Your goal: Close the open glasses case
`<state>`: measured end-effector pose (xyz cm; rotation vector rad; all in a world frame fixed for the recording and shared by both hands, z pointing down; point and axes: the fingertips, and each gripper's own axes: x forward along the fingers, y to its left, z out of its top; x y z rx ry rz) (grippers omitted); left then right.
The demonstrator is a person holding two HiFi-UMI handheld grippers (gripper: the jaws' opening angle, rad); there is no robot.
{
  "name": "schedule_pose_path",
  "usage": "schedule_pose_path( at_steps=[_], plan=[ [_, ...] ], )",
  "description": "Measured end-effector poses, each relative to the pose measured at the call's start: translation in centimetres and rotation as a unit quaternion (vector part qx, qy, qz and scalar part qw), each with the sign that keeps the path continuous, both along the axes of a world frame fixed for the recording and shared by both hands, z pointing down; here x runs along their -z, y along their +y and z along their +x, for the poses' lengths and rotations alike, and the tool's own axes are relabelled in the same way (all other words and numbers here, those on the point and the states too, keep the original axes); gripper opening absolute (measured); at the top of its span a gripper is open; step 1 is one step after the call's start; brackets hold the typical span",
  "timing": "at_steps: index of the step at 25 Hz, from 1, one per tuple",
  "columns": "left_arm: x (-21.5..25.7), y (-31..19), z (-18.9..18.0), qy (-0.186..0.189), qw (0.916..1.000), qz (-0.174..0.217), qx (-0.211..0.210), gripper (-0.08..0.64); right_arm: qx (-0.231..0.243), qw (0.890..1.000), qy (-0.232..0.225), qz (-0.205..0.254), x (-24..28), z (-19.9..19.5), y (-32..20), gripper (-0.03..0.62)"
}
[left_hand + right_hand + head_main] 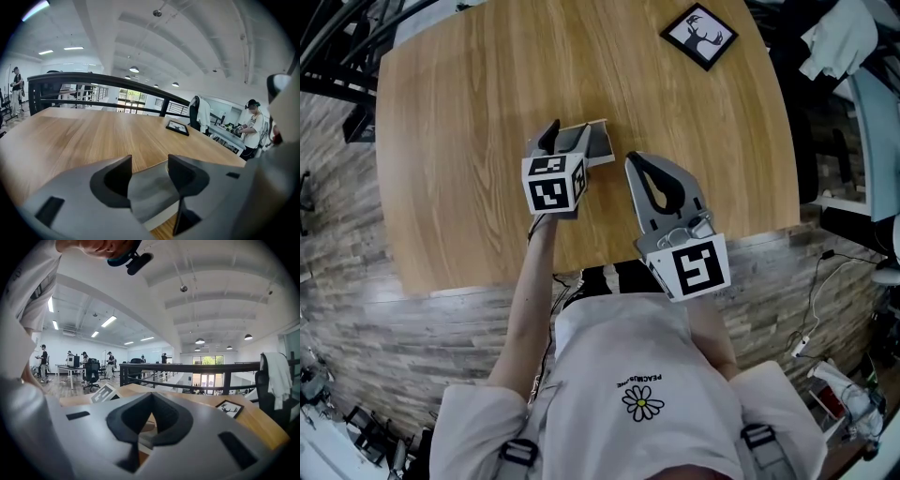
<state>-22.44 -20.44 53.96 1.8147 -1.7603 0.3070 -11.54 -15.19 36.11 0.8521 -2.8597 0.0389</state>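
The grey glasses case (600,143) with a pale edge lies on the wooden table (469,141) near its middle. My left gripper (565,134) reaches over the case's left part. In the left gripper view the case (152,194) fills the narrow gap between the two dark pads (117,180), so the left gripper (150,173) looks shut on it. My right gripper (633,161) hovers just right of the case, shut, with nothing held. In the right gripper view the right gripper (151,399) has its tips together, and a bit of the case (149,440) shows below them.
A black-framed deer picture (700,35) lies at the table's far right corner; it also shows as the deer picture (177,127) in the left gripper view. The table's near edge (581,272) runs just in front of the person. A railing (197,367) lies beyond the table.
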Motion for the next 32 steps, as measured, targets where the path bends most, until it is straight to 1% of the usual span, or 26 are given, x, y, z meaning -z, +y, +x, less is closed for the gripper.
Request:
schedule_pose_path(
  at_steps=[6, 11, 15, 18, 21, 23, 29, 32],
  plan=[
    [0.2, 0.8, 0.5, -0.009, 0.9999, -0.008, -0.007, 0.239, 0.001, 1.000, -0.002, 0.000, 0.6, -0.1, 0.2, 0.008],
    [0.2, 1.5, 0.8, -0.003, 1.0000, -0.005, -0.001, 0.239, -0.005, 1.000, -0.008, 0.009, 0.9, 0.3, 0.5, 0.008],
    [0.2, 2.0, 1.1, -0.004, 0.9999, -0.010, -0.008, 0.239, -0.014, 1.000, -0.004, 0.013, 1.2, 0.8, 0.8, 0.008],
    [0.2, 2.2, 1.4, -0.004, 0.9999, -0.011, -0.011, 0.239, -0.023, 1.000, -0.012, 0.013, 1.8, 1.1, 1.0, 0.008],
    [0.1, 2.6, 1.5, 0.004, 0.9999, -0.011, -0.002, 0.239, -0.023, 1.000, -0.009, 0.016, 1.8, 1.3, 1.3, 0.008],
    [0.0, 2.8, 1.6, 0.005, 0.9999, -0.011, 0.000, 0.239, -0.020, 1.000, -0.010, 0.009, 1.6, 1.2, 1.6, 0.008],
    [-0.3, 3.5, 2.2, 0.003, 0.9999, -0.016, -0.004, 0.239, -0.018, 1.000, 0.000, 0.012, 1.4, 1.4, 2.6, 0.008],
    [-0.5, 3.8, 2.5, -0.005, 0.9997, -0.019, -0.010, 0.239, -0.019, 1.000, -0.001, 0.014, 1.5, 1.5, 2.8, 0.007]
  ],
)
